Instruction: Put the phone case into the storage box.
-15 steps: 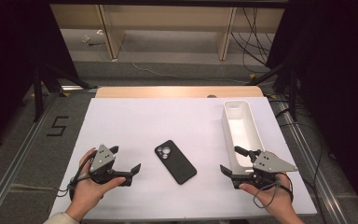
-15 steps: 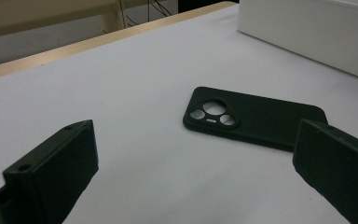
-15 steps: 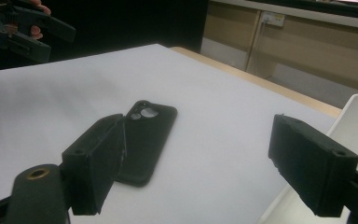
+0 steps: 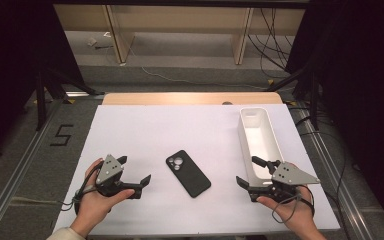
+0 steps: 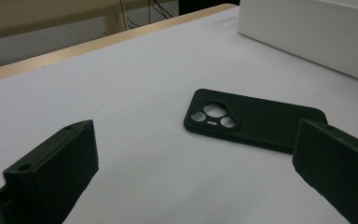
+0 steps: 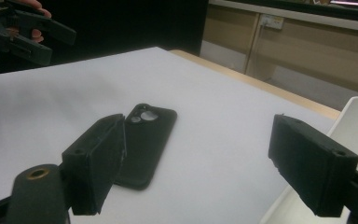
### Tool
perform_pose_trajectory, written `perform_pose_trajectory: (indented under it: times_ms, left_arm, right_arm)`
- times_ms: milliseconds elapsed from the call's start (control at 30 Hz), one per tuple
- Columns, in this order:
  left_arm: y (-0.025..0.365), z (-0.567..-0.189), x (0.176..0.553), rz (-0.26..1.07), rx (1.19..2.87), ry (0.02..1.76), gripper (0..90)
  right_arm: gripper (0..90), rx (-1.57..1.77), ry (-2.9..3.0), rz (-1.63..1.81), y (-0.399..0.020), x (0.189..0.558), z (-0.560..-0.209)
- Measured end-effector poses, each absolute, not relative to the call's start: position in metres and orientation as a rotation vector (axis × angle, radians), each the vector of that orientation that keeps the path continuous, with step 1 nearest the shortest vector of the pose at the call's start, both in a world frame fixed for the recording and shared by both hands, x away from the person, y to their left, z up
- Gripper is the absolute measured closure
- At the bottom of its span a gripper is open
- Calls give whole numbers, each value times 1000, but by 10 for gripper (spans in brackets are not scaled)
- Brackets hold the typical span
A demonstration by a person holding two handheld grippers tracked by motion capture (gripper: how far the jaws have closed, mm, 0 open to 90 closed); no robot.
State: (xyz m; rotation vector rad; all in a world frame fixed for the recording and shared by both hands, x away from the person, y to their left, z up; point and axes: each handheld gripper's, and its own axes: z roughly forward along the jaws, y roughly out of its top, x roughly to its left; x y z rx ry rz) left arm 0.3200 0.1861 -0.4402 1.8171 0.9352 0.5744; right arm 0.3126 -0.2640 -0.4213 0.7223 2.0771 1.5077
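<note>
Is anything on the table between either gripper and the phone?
No. The phone lies alone on bare white table between the left gripper and right gripper, both open; the white bin stands off to the right.

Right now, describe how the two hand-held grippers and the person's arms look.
The left hand-held gripper and the right hand-held gripper are black, each with two blocky jaws and a grey three-cornered plate on top. A thin dark cable loops from each by the wrist. A pale sleeve cuff covers the left forearm.
</note>
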Motion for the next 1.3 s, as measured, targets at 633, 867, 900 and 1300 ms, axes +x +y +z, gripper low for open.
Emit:
perform_pose_trajectory:
  times_ms: [633,867,900,1300]
  left_arm:
    - [184,-437,319,607,1809,915,295]
    - [182,-436,321,610,1818,914,808]
    - [181,-435,321,609,1825,906,808]
    - [164,-434,322,574,1908,874,899]
  right_arm:
    - [205,719,2080,1512,-262,312,-421]
    - [209,722,2083,1508,-262,313,-422]
    - [209,722,2083,1508,-262,313,-422]
    - [215,721,2086,1502,-261,313,-423]
